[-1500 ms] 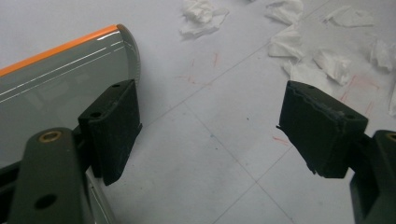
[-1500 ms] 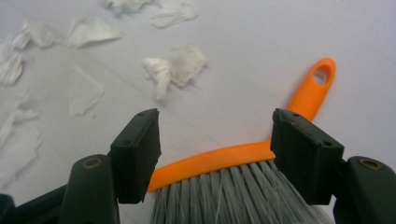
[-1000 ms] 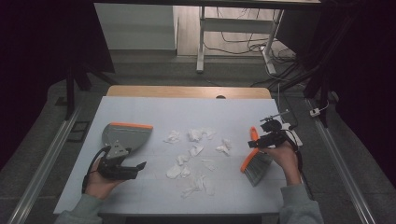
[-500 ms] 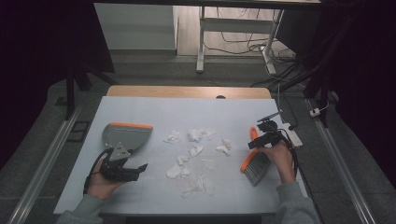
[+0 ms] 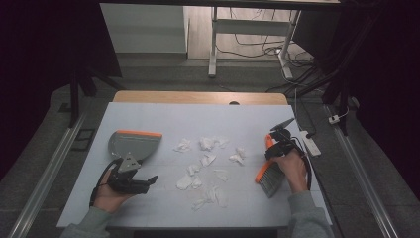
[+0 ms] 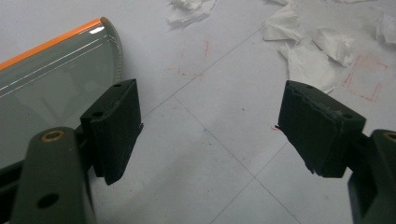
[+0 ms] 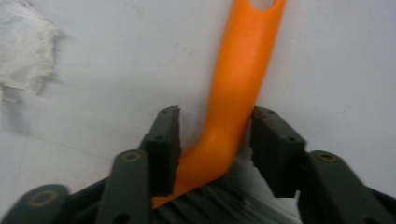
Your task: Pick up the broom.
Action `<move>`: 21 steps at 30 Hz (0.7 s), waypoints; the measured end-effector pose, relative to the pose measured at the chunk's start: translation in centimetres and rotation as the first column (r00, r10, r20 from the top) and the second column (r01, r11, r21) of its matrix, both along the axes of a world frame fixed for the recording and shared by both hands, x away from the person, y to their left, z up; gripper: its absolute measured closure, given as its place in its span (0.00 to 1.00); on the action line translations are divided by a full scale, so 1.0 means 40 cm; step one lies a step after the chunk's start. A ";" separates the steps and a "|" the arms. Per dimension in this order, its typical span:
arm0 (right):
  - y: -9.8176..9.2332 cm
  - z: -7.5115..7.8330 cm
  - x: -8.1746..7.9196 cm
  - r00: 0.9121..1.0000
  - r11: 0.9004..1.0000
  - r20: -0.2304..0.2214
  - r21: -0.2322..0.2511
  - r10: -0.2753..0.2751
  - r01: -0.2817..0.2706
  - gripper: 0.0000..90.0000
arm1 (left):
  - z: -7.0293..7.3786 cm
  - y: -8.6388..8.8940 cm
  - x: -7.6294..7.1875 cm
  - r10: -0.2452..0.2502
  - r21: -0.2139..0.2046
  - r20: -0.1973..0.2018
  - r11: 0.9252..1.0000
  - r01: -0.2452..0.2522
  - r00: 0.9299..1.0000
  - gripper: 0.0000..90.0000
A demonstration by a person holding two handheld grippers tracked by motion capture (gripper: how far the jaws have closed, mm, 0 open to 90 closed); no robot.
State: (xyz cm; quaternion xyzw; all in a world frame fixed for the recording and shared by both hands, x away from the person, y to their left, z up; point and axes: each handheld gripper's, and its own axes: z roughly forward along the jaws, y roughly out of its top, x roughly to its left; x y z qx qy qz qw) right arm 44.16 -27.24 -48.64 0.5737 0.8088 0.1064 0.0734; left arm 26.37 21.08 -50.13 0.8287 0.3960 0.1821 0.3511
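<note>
One hand brush (image 5: 270, 174) with an orange handle is lying near the tabletop's (image 5: 163, 114) right edge. The right gripper (image 5: 275, 144) is straddling that handle, its jaws just closing in; the left pad is touching the orange neck, the right pad is sitting right beside it, so a firm grip cannot be told. One grey dustpan (image 5: 132, 145) with an orange lip is sitting toward the left edge. The left gripper (image 5: 148, 181) is resting near the front edge just below the dustpan, jaws standing wide with nothing between them. Roughly ten crumpled paper scraps (image 5: 207, 158) are lying scattered mid-table.
</note>
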 end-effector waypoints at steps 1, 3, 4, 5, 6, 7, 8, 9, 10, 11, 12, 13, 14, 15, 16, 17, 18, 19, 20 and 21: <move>0.001 -0.001 -0.002 1.000 1.000 -0.011 -0.002 -0.005 0.005 0.61 | -0.001 0.000 -0.001 -0.001 0.000 -0.001 1.000 0.001 1.000 0.25; -0.001 -0.002 -0.004 1.000 1.000 -0.019 0.003 -0.020 0.020 0.62 | -0.003 0.000 -0.002 -0.002 0.005 -0.001 1.000 0.002 1.000 0.25; 0.001 -0.003 -0.007 0.999 0.999 -0.012 0.003 -0.035 0.035 0.63 | -0.003 0.000 -0.003 -0.002 0.007 -0.002 1.000 0.002 1.000 0.25; 0.001 -0.003 -0.007 0.999 0.999 -0.012 0.003 -0.035 0.035 0.63 | -0.004 -0.001 -0.004 -0.003 0.010 -0.002 1.000 0.003 1.000 0.25; 0.003 -0.004 -0.008 0.999 0.999 -0.004 -0.010 -0.034 0.034 0.64 | -0.004 -0.001 -0.004 -0.004 0.011 -0.002 1.000 0.004 1.000 0.25; 0.013 -0.005 -0.009 1.000 0.999 0.002 -0.044 -0.031 0.031 0.67 | -0.004 -0.002 -0.004 -0.004 0.010 -0.001 1.000 0.004 1.000 0.25; 0.013 -0.005 -0.009 1.000 0.999 0.002 -0.044 -0.031 0.031 0.67 | -0.003 -0.003 -0.005 -0.005 0.011 0.001 1.000 0.005 1.000 0.25; 0.016 -0.006 -0.011 1.000 0.998 0.008 -0.052 -0.021 0.022 0.68 | -0.003 -0.003 -0.006 -0.006 0.012 0.003 1.000 0.006 1.000 0.25; 0.016 -0.006 -0.011 1.000 0.998 0.008 -0.052 -0.021 0.022 0.69 | -0.003 -0.003 -0.007 -0.006 0.014 0.004 1.000 0.006 1.000 0.25; 0.014 -0.006 -0.012 1.000 0.999 0.010 -0.048 -0.017 0.017 0.71 | -0.002 -0.003 -0.008 -0.005 0.016 0.005 1.000 0.005 1.000 0.25; 0.013 -0.006 -0.013 1.000 0.999 0.016 -0.047 -0.017 0.017 0.75 | -0.002 -0.002 -0.009 -0.003 0.017 0.006 1.000 0.003 1.000 0.25; 0.011 -0.005 -0.014 1.000 0.999 0.020 -0.052 -0.006 0.007 0.78 | -0.002 -0.002 -0.009 -0.002 0.016 0.006 1.000 0.002 1.000 0.25; 0.011 -0.007 -0.017 1.000 0.999 0.028 -0.050 0.012 -0.011 0.78 | -0.002 -0.002 -0.009 -0.001 0.015 0.006 1.000 0.001 1.000 0.25; 0.009 -0.006 -0.018 0.999 0.998 0.027 -0.053 0.022 -0.021 0.78 | -0.003 -0.002 -0.008 0.000 0.015 0.006 1.000 0.000 1.000 0.25; 0.009 -0.007 -0.019 0.999 0.999 0.037 -0.048 0.023 -0.021 0.78 | -0.004 -0.004 -0.007 0.000 0.019 0.002 1.000 0.000 1.000 0.25; 0.009 -0.006 -0.020 0.999 0.998 0.037 -0.051 0.033 -0.031 0.78 | -0.005 -0.007 -0.006 -0.004 0.023 0.001 1.000 0.004 1.000 0.25; 0.008 -0.007 -0.021 0.998 0.998 0.040 -0.048 0.042 -0.040 0.78 | -0.006 -0.010 -0.007 -0.009 0.028 0.000 1.000 0.009 1.000 0.25; 0.008 -0.007 -0.021 0.998 0.998 0.045 -0.046 0.053 -0.050 0.79 | -0.007 -0.012 -0.007 -0.012 0.033 0.001 0.999 0.012 1.000 0.25; 0.007 -0.006 -0.022 0.997 0.997 0.044 -0.052 0.065 -0.063 0.79 | -0.007 -0.014 -0.008 -0.014 0.036 0.001 0.999 0.014 1.000 0.25; 0.007 -0.006 -0.023 0.996 0.996 0.048 -0.053 0.079 -0.076 0.79 | -0.007 -0.014 -0.007 -0.015 0.038 0.001 0.999 0.015 1.000 0.25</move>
